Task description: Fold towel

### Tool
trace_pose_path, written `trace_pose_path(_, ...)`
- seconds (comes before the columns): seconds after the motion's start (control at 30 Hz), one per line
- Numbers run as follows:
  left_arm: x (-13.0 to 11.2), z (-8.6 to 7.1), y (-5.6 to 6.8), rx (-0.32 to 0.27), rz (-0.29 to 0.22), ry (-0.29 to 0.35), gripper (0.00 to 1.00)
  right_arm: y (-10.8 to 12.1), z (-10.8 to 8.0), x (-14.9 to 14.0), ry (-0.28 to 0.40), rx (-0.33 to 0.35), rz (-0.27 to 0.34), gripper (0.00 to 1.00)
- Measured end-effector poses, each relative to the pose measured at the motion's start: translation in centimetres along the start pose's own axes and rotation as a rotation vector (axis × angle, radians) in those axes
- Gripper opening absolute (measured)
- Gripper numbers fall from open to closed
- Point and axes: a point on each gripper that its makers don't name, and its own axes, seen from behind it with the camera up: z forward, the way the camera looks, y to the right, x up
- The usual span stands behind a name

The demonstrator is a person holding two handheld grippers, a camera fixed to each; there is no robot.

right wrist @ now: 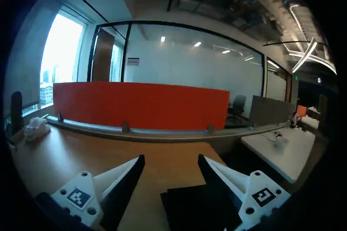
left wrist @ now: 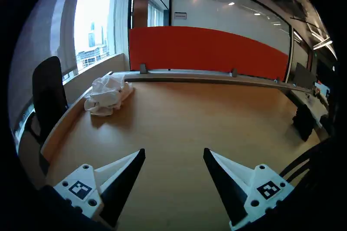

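Left gripper (left wrist: 173,150) fingers wide apart, nothing between them, hanging over bare wooden desk (left wrist: 182,118). Right gripper (right wrist: 170,157) also spread open and empty, over the desk's (right wrist: 86,157) right end; a flat black item (right wrist: 195,207) lies under it, can't tell what

Left gripper view gives the better look at the towel (left wrist: 106,94): white, crumpled in a heap, far-left corner of the desk, well apart from the fingers, unfolded. Black chair (left wrist: 47,92) just left of the desk edge, window (left wrist: 93,27) beyond

In the right gripper view the towel (right wrist: 37,128) is small at far left. That view adds a white desk (right wrist: 286,148) on the right and a glass wall (right wrist: 195,66)

Red divider (left wrist: 204,51) along the desk's back edge, also in the right gripper view (right wrist: 139,105)
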Motion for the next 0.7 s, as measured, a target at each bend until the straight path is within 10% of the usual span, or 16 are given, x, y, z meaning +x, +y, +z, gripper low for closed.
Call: trace_pose_path(0.7, 12.4, 1.1, -0.8, -0.009, -0.045, 0.29, 1.0, -10.6, -1.4, 2.3, 0.043, 0.135, 0.012, 0.95)
